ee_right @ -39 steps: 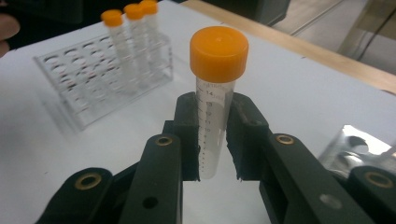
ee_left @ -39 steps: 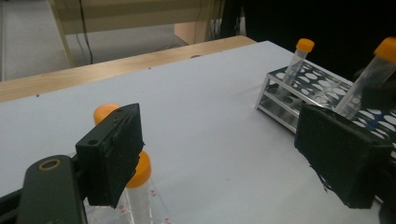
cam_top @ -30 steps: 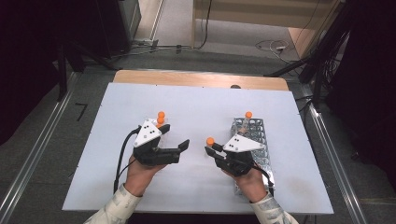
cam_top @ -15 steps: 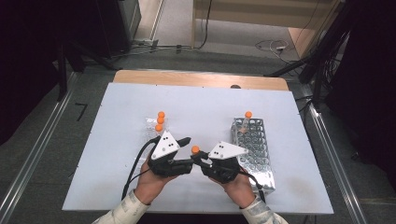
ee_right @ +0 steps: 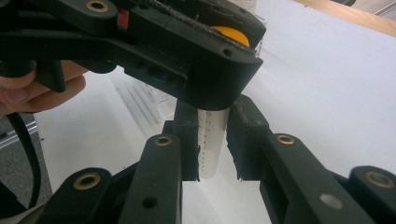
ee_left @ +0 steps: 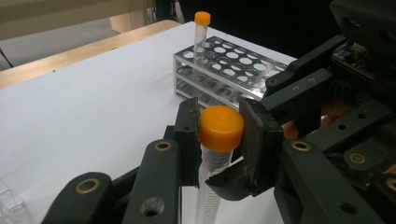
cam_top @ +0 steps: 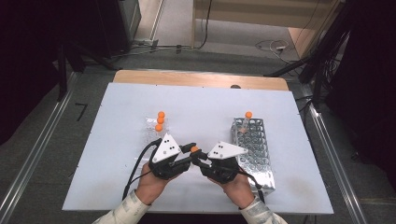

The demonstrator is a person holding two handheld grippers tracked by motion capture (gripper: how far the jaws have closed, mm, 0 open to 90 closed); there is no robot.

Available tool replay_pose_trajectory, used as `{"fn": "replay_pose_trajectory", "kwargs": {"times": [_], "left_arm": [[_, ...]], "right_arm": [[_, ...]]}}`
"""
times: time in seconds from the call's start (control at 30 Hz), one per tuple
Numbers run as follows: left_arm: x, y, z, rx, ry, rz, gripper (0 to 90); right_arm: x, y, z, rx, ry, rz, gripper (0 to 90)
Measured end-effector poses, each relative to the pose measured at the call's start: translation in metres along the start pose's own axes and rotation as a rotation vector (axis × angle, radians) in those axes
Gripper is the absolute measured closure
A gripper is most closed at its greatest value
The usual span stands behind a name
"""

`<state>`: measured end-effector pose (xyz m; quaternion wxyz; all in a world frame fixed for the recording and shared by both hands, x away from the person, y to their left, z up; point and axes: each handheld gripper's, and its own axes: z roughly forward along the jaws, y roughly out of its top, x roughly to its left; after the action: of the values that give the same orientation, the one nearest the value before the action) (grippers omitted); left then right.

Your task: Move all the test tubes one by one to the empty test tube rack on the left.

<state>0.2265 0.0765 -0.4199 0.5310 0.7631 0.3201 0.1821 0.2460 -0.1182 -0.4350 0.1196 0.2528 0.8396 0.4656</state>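
Jaws of your left gripper [ee_left: 219, 140] have just been closing onto the tube's orange cap [ee_left: 221, 127]; right gripper [ee_right: 212, 140] clamps the tube [ee_right: 212, 142] body, so uncapping looks ready.

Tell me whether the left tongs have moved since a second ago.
Yes: the left tongs moved right, toward the rack, and have just closed on the tube's orange cap.

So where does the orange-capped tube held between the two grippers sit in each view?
High view: held tube low centre, where the grippers meet.
Left gripper view: centre, cap clamped by the jaws.
Right gripper view: centre, clear body gripped, cap top right.
Shared landmark: the white table.
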Motion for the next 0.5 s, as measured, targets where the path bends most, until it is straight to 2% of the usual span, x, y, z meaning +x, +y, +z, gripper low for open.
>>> {"fn": "replay_pose_trajectory", "kwargs": {"times": [0.13, 0.27, 0.3, 0.37, 0.5], "left_arm": [[0.003, 0.001, -0.002, -0.008, -0.010, -0.009, 70.3], [0.005, 0.004, -0.007, -0.022, 0.000, -0.019, 70.3], [0.006, 0.005, -0.008, -0.027, 0.000, -0.024, 70.3], [0.009, 0.006, -0.011, -0.034, -0.006, -0.034, 70.3], [0.016, 0.009, -0.016, -0.042, 0.019, -0.045, 70.3]], "right_arm": [[0.000, 0.001, -0.001, -0.003, 0.015, 0.012, 69.6], [0.002, 0.002, -0.001, 0.006, 0.033, 0.003, 46.7], [0.002, 0.003, 0.000, 0.011, 0.025, 0.001, 44.6], [0.002, 0.004, -0.003, 0.001, 0.011, 0.001, 44.3], [-0.004, 0.006, -0.009, -0.012, 0.003, 0.014, 42.5]]}}
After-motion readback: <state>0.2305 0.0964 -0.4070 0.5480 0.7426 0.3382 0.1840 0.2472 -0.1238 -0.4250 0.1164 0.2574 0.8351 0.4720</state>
